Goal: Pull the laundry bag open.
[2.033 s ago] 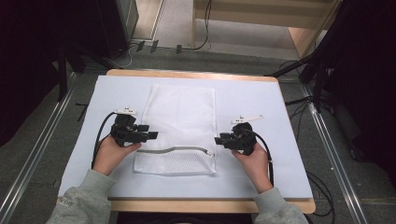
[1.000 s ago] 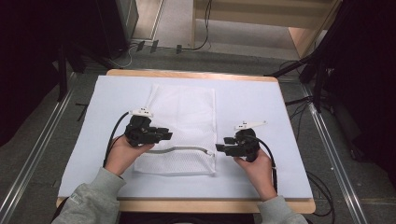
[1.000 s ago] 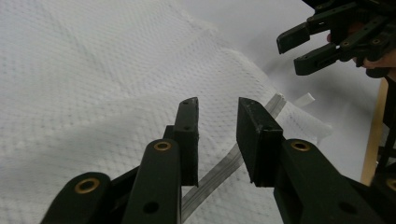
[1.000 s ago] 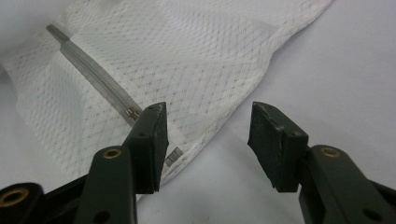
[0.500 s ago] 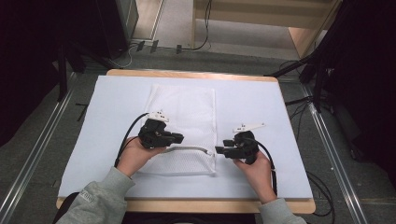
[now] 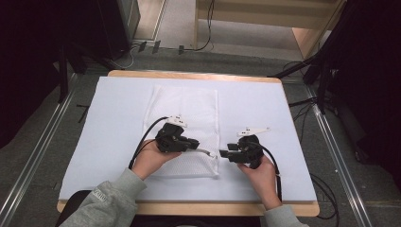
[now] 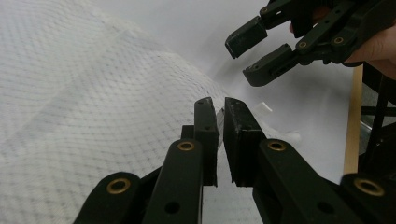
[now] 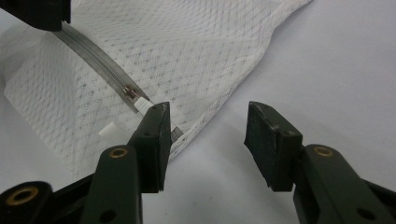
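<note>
- The white mesh laundry bag (image 6: 185, 124) lay flat on the pale blue mat (image 6: 108, 118), slightly left of the table's centre, with its long axis running from near to far.
- A grey zipper (image 8: 95, 60) crossed the bag's near part from left to right; its slider with a white pull tab (image 8: 140, 103) sat close to the bag's right edge (seen best in the right gripper view).
- The left gripper (image 6: 201, 149) rested over the bag's near part, pointing right along the zipper line. Its jaws had just been closing and stood nearly shut, with a narrow gap between the pads (image 7: 205, 130). In the high view a grey strip of zipper ran out from its tip; whether the pads pressed on the zipper or the mesh could not be told.
- The right gripper (image 6: 223, 153) sat on the mat just beside the bag's right edge, pointing left toward the left gripper. Its jaws stood apart with nothing between them; one fingertip (image 8: 154, 135) was just beside the pull tab, and the other was over bare mat.
- The two gripper tips were near each other but apart (the left gripper view showed the right gripper's spread jaws at far right).
- The mat covered most of the wooden table (image 6: 189, 74); cables (image 6: 326, 198) trailed over the floor to the right.
</note>
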Demonstrator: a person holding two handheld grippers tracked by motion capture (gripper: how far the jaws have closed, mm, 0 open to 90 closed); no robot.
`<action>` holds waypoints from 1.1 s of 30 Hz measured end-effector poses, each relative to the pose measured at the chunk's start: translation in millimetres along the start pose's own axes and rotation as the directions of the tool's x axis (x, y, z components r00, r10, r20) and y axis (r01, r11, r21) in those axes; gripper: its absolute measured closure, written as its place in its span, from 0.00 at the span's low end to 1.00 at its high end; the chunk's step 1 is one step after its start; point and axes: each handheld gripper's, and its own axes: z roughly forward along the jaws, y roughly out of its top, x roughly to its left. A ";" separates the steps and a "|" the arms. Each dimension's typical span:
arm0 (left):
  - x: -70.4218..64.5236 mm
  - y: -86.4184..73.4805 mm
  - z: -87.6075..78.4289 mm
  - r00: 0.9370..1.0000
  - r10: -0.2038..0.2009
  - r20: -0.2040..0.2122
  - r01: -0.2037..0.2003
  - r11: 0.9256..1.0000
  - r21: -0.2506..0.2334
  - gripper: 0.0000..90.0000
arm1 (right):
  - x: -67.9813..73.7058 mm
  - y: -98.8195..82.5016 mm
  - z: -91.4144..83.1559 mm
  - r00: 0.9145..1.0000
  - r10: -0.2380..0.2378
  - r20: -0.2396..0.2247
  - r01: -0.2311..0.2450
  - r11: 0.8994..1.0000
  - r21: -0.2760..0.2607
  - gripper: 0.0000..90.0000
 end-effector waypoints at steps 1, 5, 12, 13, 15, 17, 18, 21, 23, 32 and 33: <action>-0.6 0.1 3.6 1.000 0.006 -0.005 -0.005 1.000 0.005 0.94 | -0.2 -0.5 0.1 1.000 -0.002 0.000 0.002 1.000 -0.002 0.58; 1.6 -0.4 13.0 1.000 -0.002 -0.002 0.002 1.000 0.027 0.94 | 0.2 -1.6 -0.2 1.000 -0.002 0.001 0.002 1.000 -0.003 0.58; 6.4 -6.9 23.3 0.999 -0.040 0.022 0.039 0.998 0.057 0.94 | 1.0 -2.0 0.6 1.000 0.004 0.002 -0.004 1.000 -0.001 0.58; 7.1 -7.6 24.0 0.999 -0.033 0.020 0.032 0.997 0.068 0.94 | 1.0 -1.9 0.7 1.000 0.003 0.002 -0.003 1.000 0.000 0.58; 7.1 -9.4 25.2 0.999 -0.035 0.021 0.034 0.997 0.067 0.94 | 1.1 -1.8 1.1 1.000 -0.001 -0.001 0.001 1.000 -0.002 0.59; 6.9 -11.7 28.0 0.999 -0.037 0.024 0.035 0.997 0.072 0.94 | 1.7 -1.7 1.2 1.000 0.000 -0.002 0.000 1.000 -0.002 0.59; 6.7 -12.3 28.8 1.000 -0.028 0.013 0.027 0.996 0.081 0.94 | 1.9 -1.6 1.3 1.000 -0.001 -0.003 0.001 1.000 -0.003 0.59; 5.2 -16.2 36.0 0.999 -0.033 0.012 0.032 0.994 0.103 0.94 | 2.3 -1.3 1.4 1.000 0.004 -0.005 -0.004 1.000 -0.005 0.61; 2.8 -18.9 41.4 1.000 -0.023 0.008 0.021 0.993 0.119 0.93 | 2.6 -1.1 1.7 1.000 0.005 -0.009 -0.005 1.000 -0.004 0.63; -0.4 -26.5 50.7 0.999 -0.028 0.027 0.025 0.995 0.098 0.93 | 5.1 0.6 9.6 1.000 0.000 -0.027 0.001 1.000 0.008 0.71; -0.5 -27.0 50.9 0.999 -0.026 0.028 0.023 0.995 0.094 0.93 | 5.2 0.8 11.2 1.000 -0.004 -0.028 0.004 1.000 0.014 0.73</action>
